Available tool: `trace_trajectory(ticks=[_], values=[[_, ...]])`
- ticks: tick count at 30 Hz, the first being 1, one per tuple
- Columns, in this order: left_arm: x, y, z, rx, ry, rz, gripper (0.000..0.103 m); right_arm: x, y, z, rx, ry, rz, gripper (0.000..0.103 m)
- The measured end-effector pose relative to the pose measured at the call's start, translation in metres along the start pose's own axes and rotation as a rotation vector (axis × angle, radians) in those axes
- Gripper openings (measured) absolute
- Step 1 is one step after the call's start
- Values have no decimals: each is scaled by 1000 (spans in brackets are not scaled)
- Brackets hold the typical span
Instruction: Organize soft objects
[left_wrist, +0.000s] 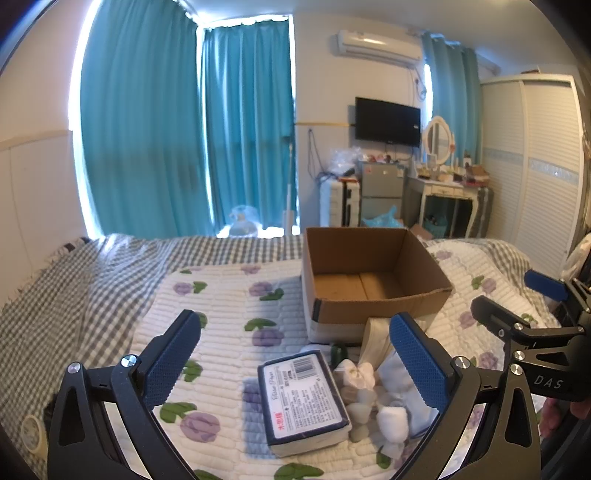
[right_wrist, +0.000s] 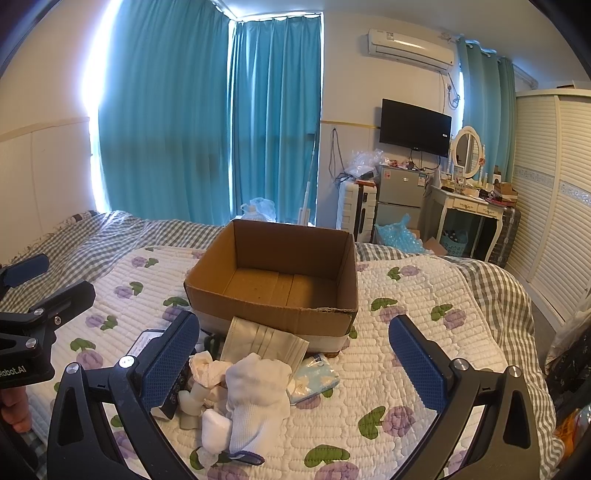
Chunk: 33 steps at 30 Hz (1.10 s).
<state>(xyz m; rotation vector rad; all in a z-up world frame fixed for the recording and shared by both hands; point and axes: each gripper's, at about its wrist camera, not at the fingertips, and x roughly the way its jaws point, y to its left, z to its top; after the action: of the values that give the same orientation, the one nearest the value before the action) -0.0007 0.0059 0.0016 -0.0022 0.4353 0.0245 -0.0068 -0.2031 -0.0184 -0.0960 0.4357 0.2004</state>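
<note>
An open empty cardboard box (left_wrist: 373, 280) (right_wrist: 277, 273) sits on the flowered quilt. In front of it lies a pile of soft things: a blue-edged tissue pack (left_wrist: 303, 398), white socks (right_wrist: 258, 391) (left_wrist: 393, 421), a folded grey mask (right_wrist: 266, 343), a pale blue packet (right_wrist: 314, 376) and crumpled tissue (right_wrist: 207, 369). My left gripper (left_wrist: 295, 365) is open above the tissue pack, holding nothing. My right gripper (right_wrist: 295, 365) is open above the white socks, holding nothing. Each gripper shows at the edge of the other's view.
The flowered quilt (left_wrist: 229, 306) lies over a grey checked sheet (left_wrist: 74, 280). Teal curtains (left_wrist: 184, 129), a fridge (right_wrist: 400, 195), a dressing table (right_wrist: 469, 210) and a white wardrobe (right_wrist: 550, 199) stand beyond the bed.
</note>
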Motion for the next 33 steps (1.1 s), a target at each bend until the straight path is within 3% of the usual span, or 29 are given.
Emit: trace_trajectory(ticks=[33], values=[[-7,2,2,-12,-18,12,103,-9,1,4,-14,-23,-5,103]])
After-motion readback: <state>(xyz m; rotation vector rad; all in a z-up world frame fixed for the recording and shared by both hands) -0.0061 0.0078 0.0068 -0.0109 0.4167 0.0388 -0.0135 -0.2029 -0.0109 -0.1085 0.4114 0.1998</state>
